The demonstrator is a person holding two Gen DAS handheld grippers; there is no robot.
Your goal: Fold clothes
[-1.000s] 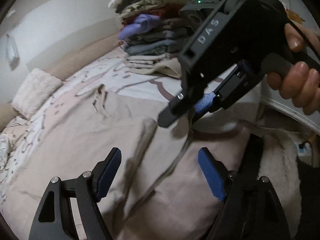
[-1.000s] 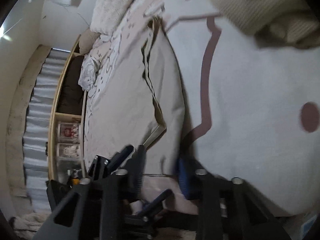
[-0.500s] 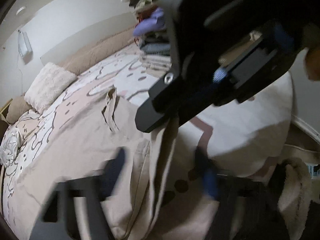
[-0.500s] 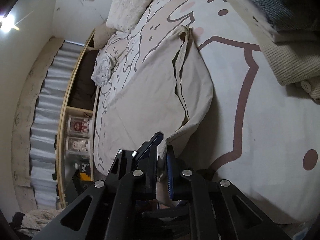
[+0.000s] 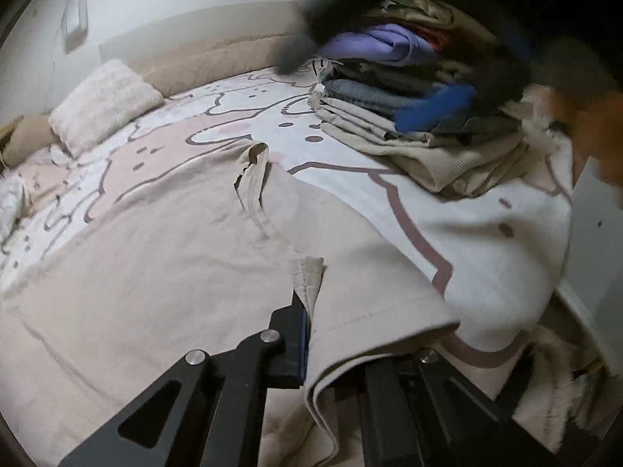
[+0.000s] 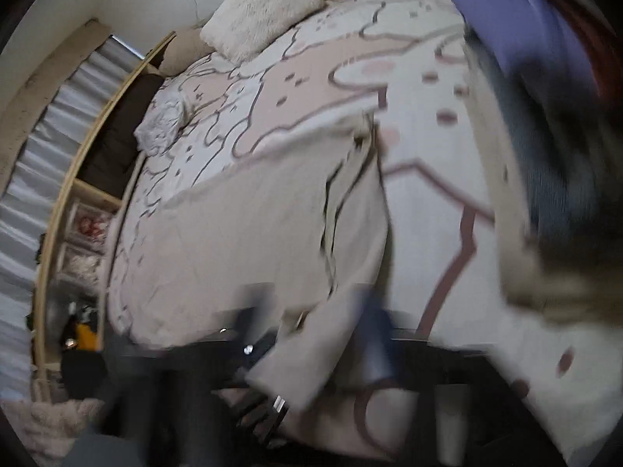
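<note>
A beige garment (image 5: 175, 253) lies spread on the patterned bed sheet (image 5: 486, 233). My left gripper (image 5: 311, 311) is shut on the garment's near hem; one finger (image 5: 288, 334) shows and the other is hidden under the draped cloth. In the left wrist view my right gripper is a dark blur at the top right, with its blue pad (image 5: 436, 111) in front of the clothes stack. In the blurred right wrist view the right gripper (image 6: 313, 323) has its jaws opening wide. A corner of the beige garment (image 6: 253, 214) hangs between them, and the pads are not pressing on it.
A tall stack of folded clothes (image 5: 409, 89) stands on the bed at the back right. A fluffy white pillow (image 5: 101, 101) lies at the far left by the headboard. A wooden shelf (image 6: 70, 233) runs along the bed's far side. A furry rug (image 5: 553, 389) lies below the bed's near corner.
My left gripper has closed on the garment's hem. The right gripper, shut on the cloth before, has opened, let go and risen toward the clothes stack.
</note>
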